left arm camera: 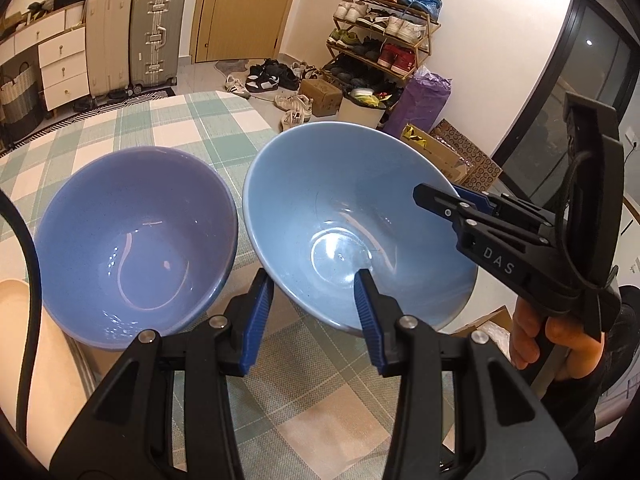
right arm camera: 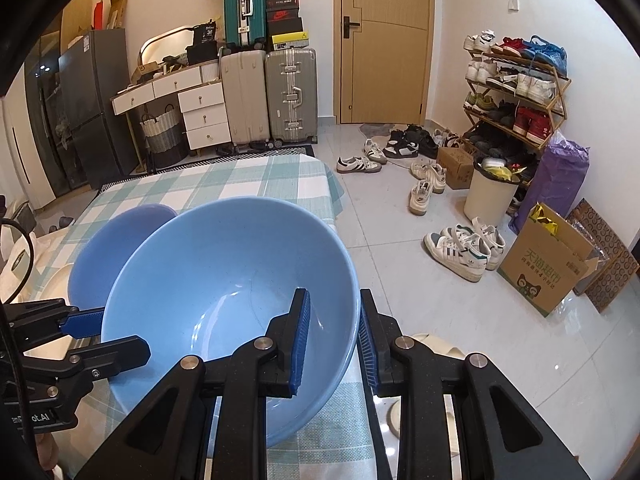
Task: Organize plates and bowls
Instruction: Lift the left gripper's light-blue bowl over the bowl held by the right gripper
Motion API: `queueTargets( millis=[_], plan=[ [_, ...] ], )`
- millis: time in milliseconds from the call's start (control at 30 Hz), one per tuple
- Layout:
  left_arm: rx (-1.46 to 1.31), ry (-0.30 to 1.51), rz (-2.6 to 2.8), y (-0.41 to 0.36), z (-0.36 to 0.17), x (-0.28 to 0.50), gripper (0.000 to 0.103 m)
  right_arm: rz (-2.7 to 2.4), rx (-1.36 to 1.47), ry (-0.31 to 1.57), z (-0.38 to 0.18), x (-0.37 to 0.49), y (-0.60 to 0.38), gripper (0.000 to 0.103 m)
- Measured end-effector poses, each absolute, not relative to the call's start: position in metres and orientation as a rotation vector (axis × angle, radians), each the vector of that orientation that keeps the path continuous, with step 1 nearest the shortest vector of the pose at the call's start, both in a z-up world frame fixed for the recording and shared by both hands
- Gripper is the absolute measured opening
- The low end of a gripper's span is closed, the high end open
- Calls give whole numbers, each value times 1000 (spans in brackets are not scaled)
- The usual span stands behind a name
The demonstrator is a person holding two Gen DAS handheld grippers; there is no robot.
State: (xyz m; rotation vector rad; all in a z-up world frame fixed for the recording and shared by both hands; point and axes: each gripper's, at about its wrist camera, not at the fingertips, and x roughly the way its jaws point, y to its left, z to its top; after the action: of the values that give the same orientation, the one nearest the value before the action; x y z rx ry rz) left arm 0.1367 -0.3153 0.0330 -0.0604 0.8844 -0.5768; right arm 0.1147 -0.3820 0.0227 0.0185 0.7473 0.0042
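Holding the light blue bowl (left arm camera: 352, 224) by two places on its rim, both claws pinch it: the left gripper (left arm camera: 316, 300) has one pad inside and one outside the near wall, and the right gripper (right arm camera: 334, 334) does the same at the right edge of the bowl. The bowl is tilted, above the checked tablecloth (left arm camera: 192, 120) and directly in front of both claws. It looks like glazed ceramic, so I judge it heavy, stiff, slippery and breakable; the rim is the only good place to hold. I count two bowls: the second one, a purple-blue bowl (left arm camera: 136, 236), sits just left of the left claw. No plate is visible.
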Motion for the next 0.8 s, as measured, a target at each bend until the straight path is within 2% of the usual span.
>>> queueTargets(
  millis=[800],
  plan=[
    [-59, 759, -538, -262, 91, 115, 39, 33, -3, 676, 75, 110, -336, 25]
  ],
)
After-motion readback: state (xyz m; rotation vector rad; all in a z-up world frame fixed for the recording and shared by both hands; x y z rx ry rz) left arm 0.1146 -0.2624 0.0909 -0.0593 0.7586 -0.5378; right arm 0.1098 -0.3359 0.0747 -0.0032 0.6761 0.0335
